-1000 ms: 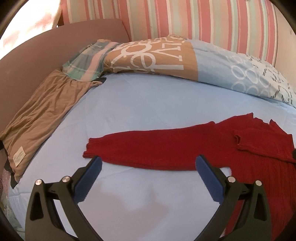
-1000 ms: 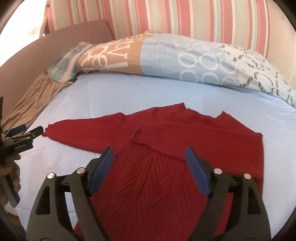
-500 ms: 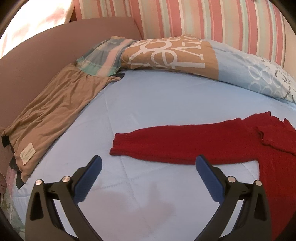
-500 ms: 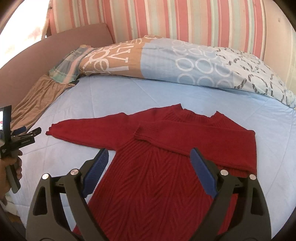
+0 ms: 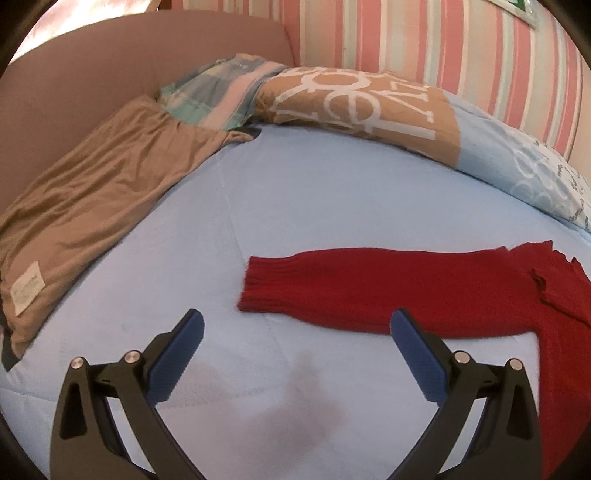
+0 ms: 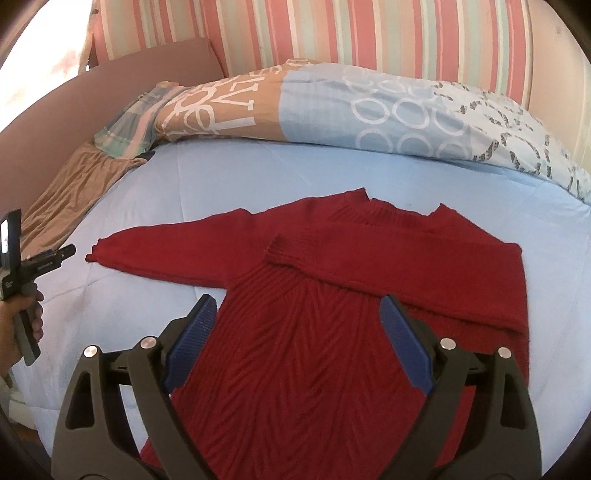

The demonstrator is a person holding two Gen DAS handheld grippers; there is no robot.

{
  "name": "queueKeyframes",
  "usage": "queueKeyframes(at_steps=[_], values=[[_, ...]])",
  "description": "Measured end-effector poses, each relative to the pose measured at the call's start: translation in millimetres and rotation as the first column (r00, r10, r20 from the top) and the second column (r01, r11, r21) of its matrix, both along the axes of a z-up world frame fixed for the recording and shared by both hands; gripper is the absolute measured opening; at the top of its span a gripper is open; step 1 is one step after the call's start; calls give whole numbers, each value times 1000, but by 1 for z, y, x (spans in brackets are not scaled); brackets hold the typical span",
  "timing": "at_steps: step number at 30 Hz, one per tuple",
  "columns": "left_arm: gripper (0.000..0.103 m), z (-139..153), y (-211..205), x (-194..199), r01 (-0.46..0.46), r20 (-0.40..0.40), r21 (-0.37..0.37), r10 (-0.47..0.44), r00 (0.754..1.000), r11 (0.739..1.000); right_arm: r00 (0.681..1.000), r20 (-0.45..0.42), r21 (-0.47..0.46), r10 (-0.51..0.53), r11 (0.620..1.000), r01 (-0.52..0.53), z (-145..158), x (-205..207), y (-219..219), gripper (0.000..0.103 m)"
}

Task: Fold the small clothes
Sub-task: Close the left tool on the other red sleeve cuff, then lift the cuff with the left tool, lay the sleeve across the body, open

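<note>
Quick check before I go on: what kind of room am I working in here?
Most likely a bedroom. The red sweater lies on a bed with a light blue sheet, a patterned pillow at its far edge, against a striped wall.

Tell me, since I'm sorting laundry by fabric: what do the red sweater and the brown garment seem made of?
Red sweater: chunky knit, probably wool or acrylic; ribbed cuffs and raised chevron ridges show. Brown garment: thin, smooth jersey-like cloth with a slight sheen, draping in fine soft wrinkles; fibre unclear.
</note>
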State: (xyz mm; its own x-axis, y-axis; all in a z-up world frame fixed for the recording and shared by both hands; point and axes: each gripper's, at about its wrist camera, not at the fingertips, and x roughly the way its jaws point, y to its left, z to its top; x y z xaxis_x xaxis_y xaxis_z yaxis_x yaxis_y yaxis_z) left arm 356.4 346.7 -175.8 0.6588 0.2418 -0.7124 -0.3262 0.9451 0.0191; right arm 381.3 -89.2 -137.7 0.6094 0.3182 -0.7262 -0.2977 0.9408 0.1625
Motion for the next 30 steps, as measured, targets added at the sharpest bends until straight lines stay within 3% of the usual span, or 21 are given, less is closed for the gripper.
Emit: queueKeyframes(at_steps=[2, 7, 12, 16, 18, 24, 26, 28, 30], values=[[99, -8, 12, 4, 6, 2, 13, -6, 1000, 1000, 1000, 2, 2, 6, 1000, -6, -3, 3, 2, 90], [76, -34, 42, 16, 29, -27, -9, -29, 999, 1000, 1000, 6, 6, 21, 1000, -21, -12, 13, 7, 90], [75, -54, 68, 29, -20, -71, -47, 17, 997, 999, 1000, -4, 22, 27, 999, -27, -21, 26, 10, 90], [75, -64, 68, 43, 3, -98, -77, -10, 995, 997, 999, -15, 37, 28, 999, -27, -29, 33, 12, 90], [70, -68, 64, 50, 13, -113, -103, -24, 993, 995, 999, -19, 35, 30, 999, -29, -32, 34, 13, 90], [47, -75, 54, 61, 19, -138, -108, -34, 990, 994, 999, -28, 35, 29, 999, -28, -37, 35, 14, 90], [23, -73, 47, 62, 48, -127, -113, -62, 990, 992, 999, -28, 39, 27, 999, -26, -37, 35, 13, 90], [10, -70, 39, 63, 62, -116, -80, -72, 991, 995, 999, -29, 38, 28, 999, -27, -37, 35, 13, 90], [9, -63, 36, 62, 54, -88, -76, -61, 994, 996, 999, -25, 42, 27, 999, -26, -36, 34, 12, 90]])
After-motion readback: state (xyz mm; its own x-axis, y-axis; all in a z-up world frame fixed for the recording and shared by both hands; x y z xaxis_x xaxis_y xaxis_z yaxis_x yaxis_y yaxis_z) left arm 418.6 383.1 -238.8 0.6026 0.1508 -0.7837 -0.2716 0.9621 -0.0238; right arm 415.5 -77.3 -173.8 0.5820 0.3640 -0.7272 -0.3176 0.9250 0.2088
